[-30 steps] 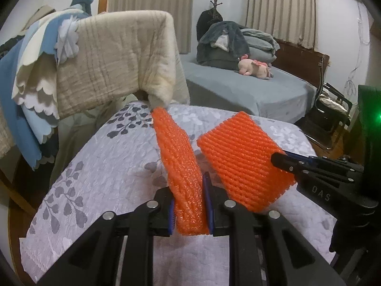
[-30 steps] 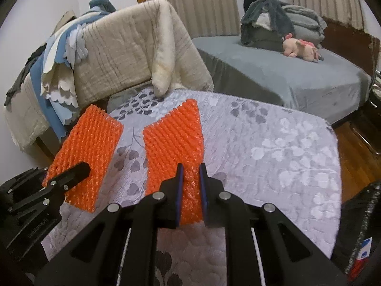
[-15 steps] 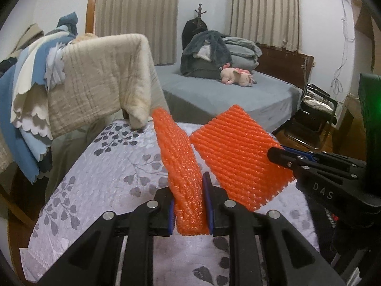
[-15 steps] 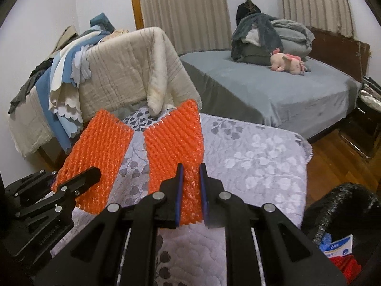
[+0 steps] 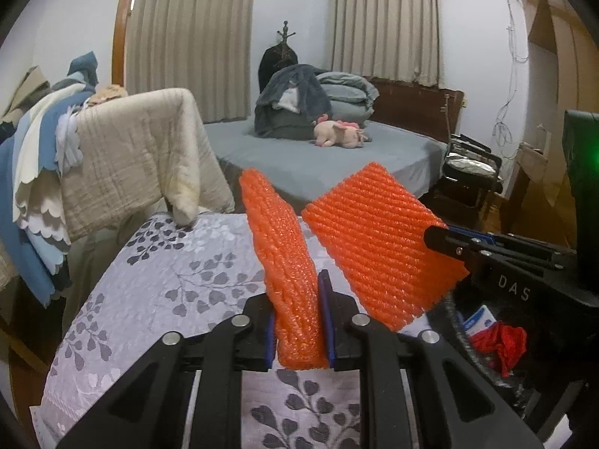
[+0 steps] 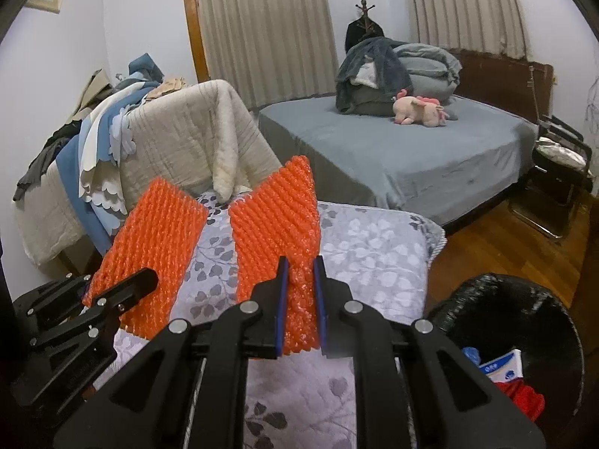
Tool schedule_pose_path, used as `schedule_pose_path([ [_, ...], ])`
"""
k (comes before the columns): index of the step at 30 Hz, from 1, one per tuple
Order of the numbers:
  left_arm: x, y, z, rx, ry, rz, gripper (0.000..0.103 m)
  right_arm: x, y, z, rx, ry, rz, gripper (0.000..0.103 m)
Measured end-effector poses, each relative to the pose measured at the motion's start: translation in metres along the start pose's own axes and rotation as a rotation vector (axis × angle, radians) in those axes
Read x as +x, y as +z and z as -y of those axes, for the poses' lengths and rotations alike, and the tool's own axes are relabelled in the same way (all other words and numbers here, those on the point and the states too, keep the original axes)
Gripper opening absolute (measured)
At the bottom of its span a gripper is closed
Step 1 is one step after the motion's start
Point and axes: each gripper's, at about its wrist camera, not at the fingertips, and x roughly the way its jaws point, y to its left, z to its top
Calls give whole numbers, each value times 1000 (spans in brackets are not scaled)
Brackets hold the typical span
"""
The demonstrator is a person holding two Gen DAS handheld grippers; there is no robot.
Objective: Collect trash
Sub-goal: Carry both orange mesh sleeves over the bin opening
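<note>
Two ribbed orange foam sheets (image 5: 292, 273) (image 6: 277, 224) — each pinched upright.

Grey bed (image 6: 430, 161): pink plush toy (image 6: 419, 110) beside folded bedding pile (image 6: 393, 75) at the headboard end. Beige quilt (image 5: 138, 157) draped left. Leaf-print cover (image 5: 179, 284) in the foreground.

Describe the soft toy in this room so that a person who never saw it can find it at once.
Look at the grey bed by the curtained windows. Near its head lies a heap of grey bedding, and the toy lies on the sheet just in front of that heap. It is the only pink thing on the bed, a small plush animal lying down.
</note>
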Motion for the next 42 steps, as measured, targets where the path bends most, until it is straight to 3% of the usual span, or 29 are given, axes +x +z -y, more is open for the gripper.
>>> schedule_pose_path([
  [17,-23,2,72,76,-99,26,19,-75,-21,66,56,-132,60,12],
  [42,17,-8,212,238,-357,-10,19,-129,-71,187,195,-398,48,12],
])
